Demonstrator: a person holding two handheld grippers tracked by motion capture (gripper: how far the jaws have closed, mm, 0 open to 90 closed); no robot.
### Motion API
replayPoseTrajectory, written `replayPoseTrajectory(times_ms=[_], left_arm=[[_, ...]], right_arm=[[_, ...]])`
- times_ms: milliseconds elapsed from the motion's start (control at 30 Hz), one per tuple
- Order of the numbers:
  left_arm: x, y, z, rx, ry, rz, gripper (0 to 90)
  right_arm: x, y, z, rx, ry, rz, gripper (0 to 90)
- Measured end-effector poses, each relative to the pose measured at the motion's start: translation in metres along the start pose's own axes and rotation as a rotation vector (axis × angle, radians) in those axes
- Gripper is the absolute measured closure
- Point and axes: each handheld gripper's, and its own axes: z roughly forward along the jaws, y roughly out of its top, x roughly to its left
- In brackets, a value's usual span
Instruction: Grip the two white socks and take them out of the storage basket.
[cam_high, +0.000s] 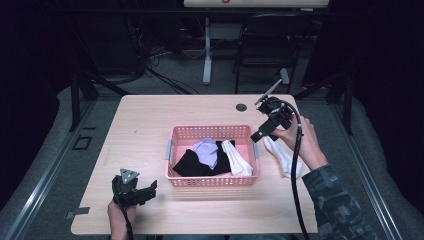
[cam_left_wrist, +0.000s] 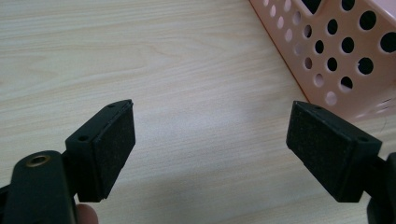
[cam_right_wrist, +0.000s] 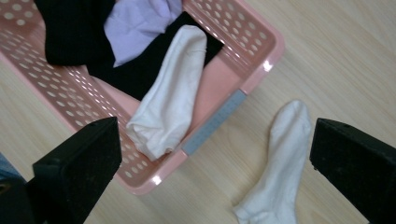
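right gripper (cam_high: 260, 134): right of centre in the high view, raised above the table, jaws spread wide, nothing between them.
white sock on table (cam_high: 283, 156): lying flat just right of the basket, beneath the right gripper; lower right of the right gripper view (cam_right_wrist: 279, 168).
pink basket (cam_high: 214, 181): centre of the wooden table (cam_high: 150, 120); holds a second white sock (cam_right_wrist: 170, 98), a lavender cloth (cam_right_wrist: 135, 25) and black garments (cam_right_wrist: 70, 28).
left gripper (cam_high: 142, 194): lower left, low over the table, jaws wide and empty.
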Motion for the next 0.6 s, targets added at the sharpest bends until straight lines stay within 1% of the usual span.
replayPoseTrajectory(times_ms=[67,133,233,300,400,433,500,533,567,600], left_arm=[[0.0,0.001,0.0,-0.003,0.002,0.007,15.6],[0.0,0.001,0.0,0.003,-0.002,0.006,15.6],[0.0,0.001,0.0,0.002,-0.002,0.009,15.5],[0.0,0.0,0.0,-0.001,0.001,0.002,15.6],[0.0,0.0,-0.001,0.0,0.0,0.008,15.6],[0.0,0.0,0.0,0.0,0.0,0.003,15.6],[0.0,0.0,-0.001,0.001,0.001,0.005,15.5],[0.0,0.0,0.0,-0.002,0.001,0.003,15.6],[0.0,0.0,0.0,-0.003,0.001,0.001,15.5],[0.0,0.0,0.0,-0.003,0.001,0.001,15.6]], right_arm=[[0.006,0.006,0.001,0.005,-0.003,-0.019,2.6],[0.011,0.012,0.004,-0.011,0.015,-0.028,4.6],[0.017,0.019,0.012,-0.002,0.038,-0.041,7.3],[0.019,0.023,0.019,0.004,0.048,-0.048,9.5],[0.021,0.027,0.027,0.012,0.068,-0.051,10.7],[0.022,0.029,0.032,0.004,0.074,-0.047,12.4],[0.023,0.032,0.038,0.012,0.077,-0.049,14.0],[0.025,0.034,0.043,0.018,0.086,-0.044,15.1],[0.025,0.035,0.046,0.014,0.085,-0.049,17.0],[0.026,0.037,0.049,0.031,0.092,-0.054,18.4]])
